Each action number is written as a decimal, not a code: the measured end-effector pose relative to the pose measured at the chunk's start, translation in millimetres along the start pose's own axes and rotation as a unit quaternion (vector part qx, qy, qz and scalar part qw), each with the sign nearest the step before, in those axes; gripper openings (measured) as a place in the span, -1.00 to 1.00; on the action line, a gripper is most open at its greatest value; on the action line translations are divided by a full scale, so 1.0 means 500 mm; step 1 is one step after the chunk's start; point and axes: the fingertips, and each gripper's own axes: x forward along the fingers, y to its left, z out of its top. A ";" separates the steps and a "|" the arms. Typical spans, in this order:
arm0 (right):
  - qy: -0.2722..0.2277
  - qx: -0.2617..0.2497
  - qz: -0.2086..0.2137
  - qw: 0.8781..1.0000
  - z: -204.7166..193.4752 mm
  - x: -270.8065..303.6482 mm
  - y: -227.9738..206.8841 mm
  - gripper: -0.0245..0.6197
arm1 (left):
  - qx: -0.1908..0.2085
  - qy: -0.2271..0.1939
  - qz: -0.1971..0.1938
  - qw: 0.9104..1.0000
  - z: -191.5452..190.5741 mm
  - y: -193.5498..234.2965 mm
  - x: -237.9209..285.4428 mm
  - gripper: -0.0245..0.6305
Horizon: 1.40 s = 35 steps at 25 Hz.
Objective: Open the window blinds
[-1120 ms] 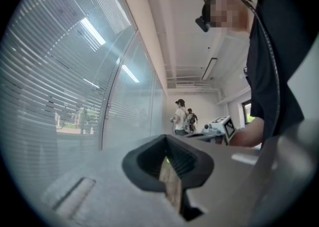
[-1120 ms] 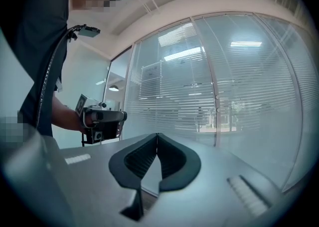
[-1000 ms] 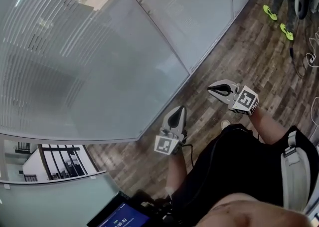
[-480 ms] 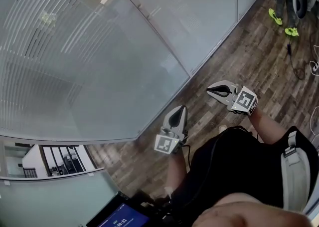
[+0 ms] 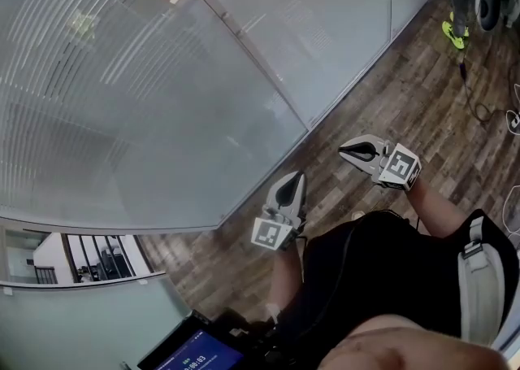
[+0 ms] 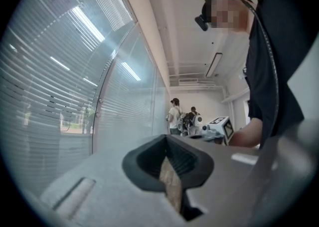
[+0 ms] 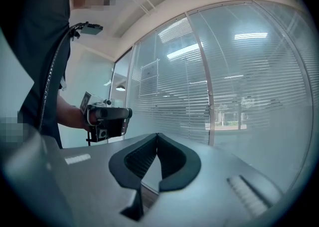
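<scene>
Frosted, curved glass wall [image 5: 325, 27] fronts thin, horizontally slatted blinds [image 5: 73, 116].

Soft daylight filters through the blinds [image 5: 106, 92]; lamp reflections [image 6: 88, 23] glare, edges bow heavily, and the foreground seems blurred.

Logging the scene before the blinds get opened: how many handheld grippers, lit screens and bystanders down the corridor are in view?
Grippers: 2 (left gripper, right gripper)
Lit screen: 1
Bystanders, seen in the left gripper view: 2
Total: 5
</scene>
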 end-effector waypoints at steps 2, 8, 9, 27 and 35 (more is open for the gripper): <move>-0.002 0.001 0.001 1.000 0.000 -0.005 -0.004 -0.91 | 0.001 0.004 0.000 1.000 -0.007 -0.003 0.004 -0.92; -0.001 0.005 0.005 1.000 -0.006 -0.002 0.001 -0.91 | 0.000 0.003 0.000 1.000 -0.003 -0.003 0.006 -0.92; 0.000 0.005 0.007 1.000 -0.008 -0.002 0.003 -0.91 | -0.005 0.000 0.000 1.000 -0.003 -0.003 0.006 -0.92; 0.024 -0.006 0.015 1.000 -0.025 0.059 -0.022 -0.91 | -0.034 -0.015 -0.015 0.999 0.004 0.062 0.032 -0.92; 0.022 -0.024 0.022 0.999 -0.019 0.104 -0.034 -0.91 | -0.043 -0.015 -0.017 0.999 0.006 0.115 0.040 -0.92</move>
